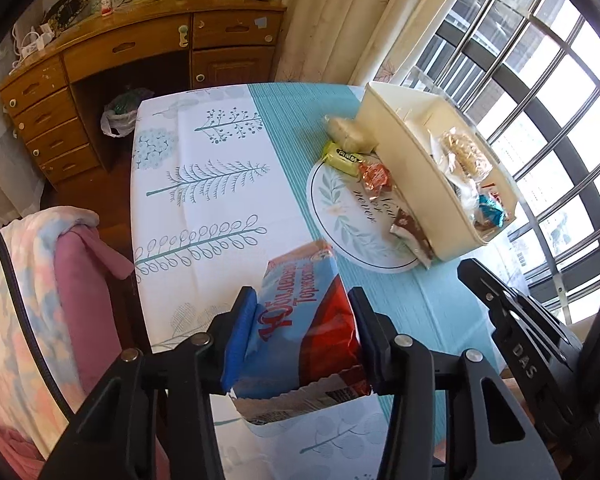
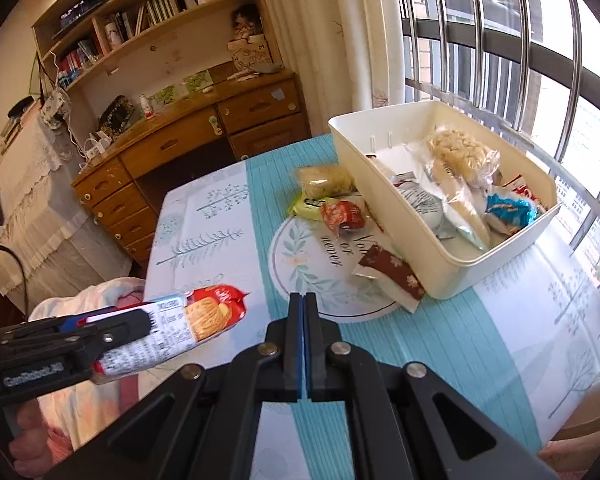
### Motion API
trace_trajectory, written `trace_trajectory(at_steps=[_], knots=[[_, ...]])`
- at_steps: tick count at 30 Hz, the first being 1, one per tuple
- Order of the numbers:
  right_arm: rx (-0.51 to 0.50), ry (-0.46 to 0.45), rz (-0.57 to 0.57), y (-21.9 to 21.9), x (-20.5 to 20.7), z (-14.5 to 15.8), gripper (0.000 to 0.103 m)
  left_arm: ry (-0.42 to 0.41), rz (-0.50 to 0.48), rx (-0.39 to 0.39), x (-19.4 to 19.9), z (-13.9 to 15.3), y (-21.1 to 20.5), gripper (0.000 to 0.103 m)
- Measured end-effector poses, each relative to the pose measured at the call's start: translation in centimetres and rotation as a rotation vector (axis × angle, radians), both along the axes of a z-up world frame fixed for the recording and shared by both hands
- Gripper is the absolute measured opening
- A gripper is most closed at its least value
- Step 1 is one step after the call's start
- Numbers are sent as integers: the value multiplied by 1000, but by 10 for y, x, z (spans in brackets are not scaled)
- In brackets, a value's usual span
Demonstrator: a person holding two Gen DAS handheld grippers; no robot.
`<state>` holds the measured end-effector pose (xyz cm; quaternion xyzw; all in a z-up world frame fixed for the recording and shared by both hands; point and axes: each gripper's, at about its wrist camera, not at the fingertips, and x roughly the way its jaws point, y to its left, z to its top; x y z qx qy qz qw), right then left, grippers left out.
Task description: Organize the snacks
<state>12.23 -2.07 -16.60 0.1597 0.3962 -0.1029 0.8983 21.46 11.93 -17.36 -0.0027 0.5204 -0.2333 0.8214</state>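
My left gripper (image 1: 302, 296) is shut on a blue and red biscuit pack (image 1: 304, 324), held above the near part of the table (image 1: 204, 208). In the right wrist view that pack (image 2: 208, 314) sticks out of the left gripper (image 2: 140, 330) at lower left. My right gripper (image 2: 304, 298) is shut with nothing in it, above the teal strip. A cream bin (image 2: 380, 216) at the right holds several wrapped snacks. Beside it on the table lie a pale noodle bag (image 2: 326, 180), a green pack (image 2: 310, 205), an orange wrapper (image 2: 342, 214) and a brown pack (image 2: 392, 272).
A wooden desk with drawers (image 2: 148, 184) stands beyond the table's far edge. A pink blanket (image 1: 40, 280) lies over something at the table's left side. A barred window (image 2: 520, 60) and a curtain run behind the bin. A plastic bag (image 1: 120, 114) lies under the desk.
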Motion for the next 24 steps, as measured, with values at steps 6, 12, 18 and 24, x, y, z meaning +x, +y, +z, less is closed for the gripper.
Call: trace_trajectory(at_steps=[6, 12, 18, 24], knots=[[133, 89, -87, -38, 18, -17, 1, -4, 7, -11, -9, 10, 0, 11], [254, 169, -209, -70, 37, -47, 47, 32, 12, -7, -6, 7, 1, 11], [298, 261, -332, -88, 49, -80, 66, 125, -15, 74, -4, -17, 5, 26], [279, 301, -394, -93, 63, -106, 71, 210, -103, 142, -17, -43, 4, 65]])
